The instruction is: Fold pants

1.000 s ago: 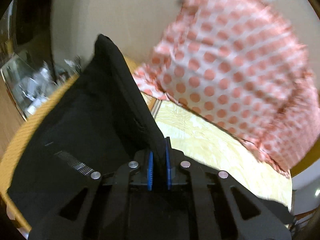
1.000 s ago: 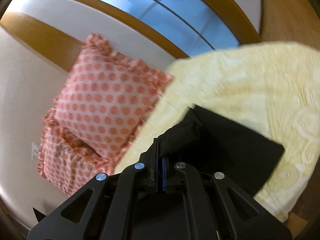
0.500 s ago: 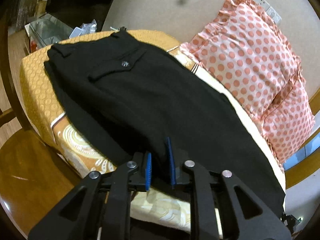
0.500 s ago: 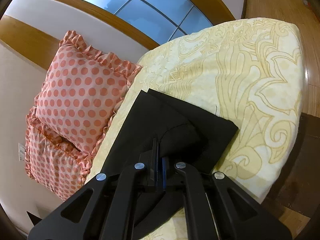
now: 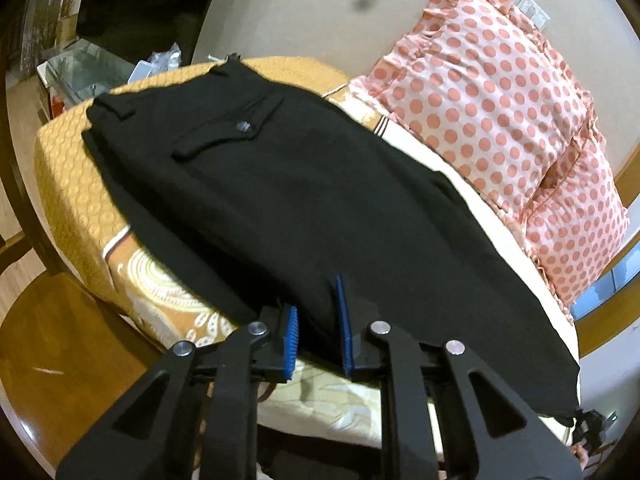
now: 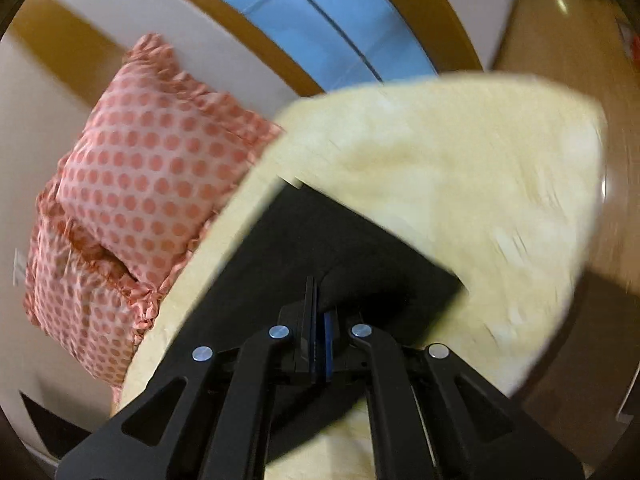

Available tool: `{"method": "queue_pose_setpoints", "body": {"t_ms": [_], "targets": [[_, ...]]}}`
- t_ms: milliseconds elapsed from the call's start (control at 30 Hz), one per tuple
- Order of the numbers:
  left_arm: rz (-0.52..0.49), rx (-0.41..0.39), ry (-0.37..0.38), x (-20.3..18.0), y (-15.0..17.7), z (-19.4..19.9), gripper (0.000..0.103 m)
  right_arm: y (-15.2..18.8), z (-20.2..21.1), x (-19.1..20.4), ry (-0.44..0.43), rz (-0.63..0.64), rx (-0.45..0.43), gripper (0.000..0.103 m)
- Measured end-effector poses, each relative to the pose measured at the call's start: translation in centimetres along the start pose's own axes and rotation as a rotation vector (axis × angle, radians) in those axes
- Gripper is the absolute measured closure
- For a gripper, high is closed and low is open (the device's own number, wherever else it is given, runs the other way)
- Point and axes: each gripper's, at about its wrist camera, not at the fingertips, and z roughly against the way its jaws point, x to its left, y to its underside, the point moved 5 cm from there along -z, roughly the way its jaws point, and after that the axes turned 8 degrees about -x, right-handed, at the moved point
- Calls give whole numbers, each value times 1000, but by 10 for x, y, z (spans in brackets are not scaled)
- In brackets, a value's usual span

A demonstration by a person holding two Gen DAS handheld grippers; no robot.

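Observation:
Black pants (image 5: 304, 200) lie spread lengthwise on the yellow patterned bed (image 5: 68, 184), waistband and buttoned back pocket at the far left end. My left gripper (image 5: 318, 324) is at the near edge of the pants, its blue pads parted with cloth still between them. In the right wrist view, the leg end of the pants (image 6: 344, 248) lies flat on the bed (image 6: 480, 184). My right gripper (image 6: 320, 320) is shut on a raised pinch of that black cloth.
Two pink polka-dot pillows (image 5: 512, 120) lean against the wall behind the bed; they also show in the right wrist view (image 6: 148, 184). A window (image 6: 320, 4) is beyond the bed's far end. Wooden floor (image 5: 52, 360) lies below the bed's near side.
The pants went from held up to laid flat on the bed. My left jaws have opened wider around the cloth. The right view has shifted and blurred; that gripper stays shut.

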Motion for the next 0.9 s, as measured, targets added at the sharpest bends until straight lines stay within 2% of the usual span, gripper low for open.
{"method": "queue_pose_setpoints", "body": {"t_ms": [333, 467, 600, 633, 700, 733, 800, 833, 900], "targets": [[-38, -13, 15, -2, 7, 10, 87, -7, 16, 3, -14, 16, -61, 100], [-20, -17, 44, 2, 9, 10, 86, 1, 8, -2, 38, 48, -43, 100], [-34, -30, 47, 3, 8, 16, 80, -1, 21, -3, 78, 92, -72, 97], [-32, -40, 47, 5, 8, 20, 77, -4, 25, -5, 90, 90, -84, 85], [-25, -95, 13, 9, 2, 32, 63, -16, 39, -11, 109, 74, -149, 64], [-27, -142, -21, 12, -2, 39, 60, -22, 45, -15, 114, 63, -176, 42], [-43, -266, -86, 15, -16, 59, 44, -28, 48, -21, 94, 42, -182, 39], [-53, -302, -96, 13, -21, 65, 40, -28, 47, -21, 84, 37, -178, 39], [-89, -326, -83, 4, -29, 67, 32, -27, 43, -22, 76, 38, -169, 39]]}}
